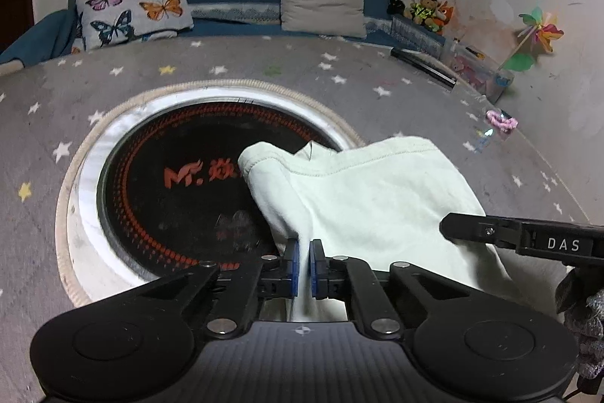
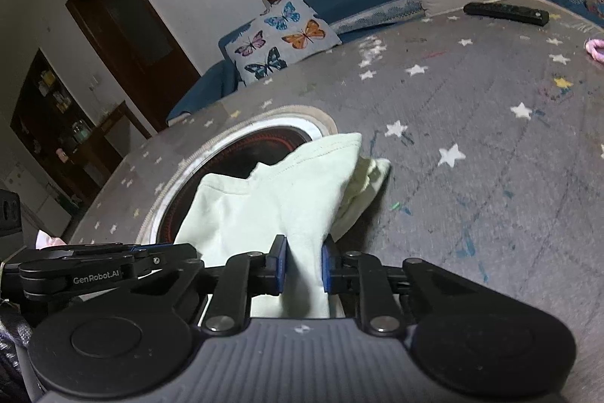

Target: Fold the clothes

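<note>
In the left wrist view, the left gripper [image 1: 305, 261] has its blue pads nearly together, pinching a thin near edge of the pale green garment [image 1: 377, 199], which drapes away to the right over the round black cooktop [image 1: 170, 176] set into the star-patterned table cover [image 1: 264, 70], with the right gripper [image 1: 453, 227] reaching in from the right over the cloth. In the right wrist view, the right gripper [image 2: 305, 265] is clamped on a thicker bunch of the same garment [image 2: 264, 206], whose far part lies crumpled beside the cooktop rim. The cloth looks light, soft and limp, so it will likely sag between the holds; hemmed edges or corners seem the best places to grip.
</note>
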`<state>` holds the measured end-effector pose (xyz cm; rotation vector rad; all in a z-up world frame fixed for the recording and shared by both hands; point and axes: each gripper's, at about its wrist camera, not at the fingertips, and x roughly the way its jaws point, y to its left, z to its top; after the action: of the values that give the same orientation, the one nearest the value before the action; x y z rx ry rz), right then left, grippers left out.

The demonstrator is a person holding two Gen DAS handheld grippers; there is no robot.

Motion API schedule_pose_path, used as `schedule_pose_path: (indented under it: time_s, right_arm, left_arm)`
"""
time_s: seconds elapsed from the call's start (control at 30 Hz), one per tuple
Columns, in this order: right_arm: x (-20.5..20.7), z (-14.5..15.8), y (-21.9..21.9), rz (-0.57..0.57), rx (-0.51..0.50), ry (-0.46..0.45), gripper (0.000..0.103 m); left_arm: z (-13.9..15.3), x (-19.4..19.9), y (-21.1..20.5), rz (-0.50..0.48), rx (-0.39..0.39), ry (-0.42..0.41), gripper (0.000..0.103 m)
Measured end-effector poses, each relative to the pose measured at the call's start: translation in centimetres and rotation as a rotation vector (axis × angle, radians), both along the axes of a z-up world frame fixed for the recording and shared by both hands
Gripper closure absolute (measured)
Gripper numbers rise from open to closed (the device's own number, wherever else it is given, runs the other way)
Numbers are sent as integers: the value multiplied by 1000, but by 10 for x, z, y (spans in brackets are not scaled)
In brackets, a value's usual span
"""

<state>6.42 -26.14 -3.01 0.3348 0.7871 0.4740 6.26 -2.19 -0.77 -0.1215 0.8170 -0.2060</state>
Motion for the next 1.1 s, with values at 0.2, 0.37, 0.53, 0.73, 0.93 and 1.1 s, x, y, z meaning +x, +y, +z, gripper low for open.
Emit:
schedule_pose_path:
  time_s: [0.2, 0.37, 0.53, 0.73, 0.93, 1.1]
  right_arm:
    - [2, 15, -14, -31, 9, -42, 87]
    - [9, 29, -31, -60, -5, -75, 87]
    - [21, 40, -47, -86, -29, -99, 87]
    - [39, 41, -69, -116, -46, -105, 87]
    - [57, 36, -86, -136, -63, -93, 87]
    - [66, 34, -99, -151, -72, -86, 87]
  left_arm:
    - [17, 11, -21, -39, 4, -39, 98]
    - [24, 27, -45, -66, 10, -53, 98]
    - [32, 46, -69, -86, 14, -67, 98]
    - [35, 71, -93, -103, 33, -61, 98]
    - [30, 92, -115, -116, 45, -40, 98]
    - [27, 104, -129, -131, 45, -27, 98]
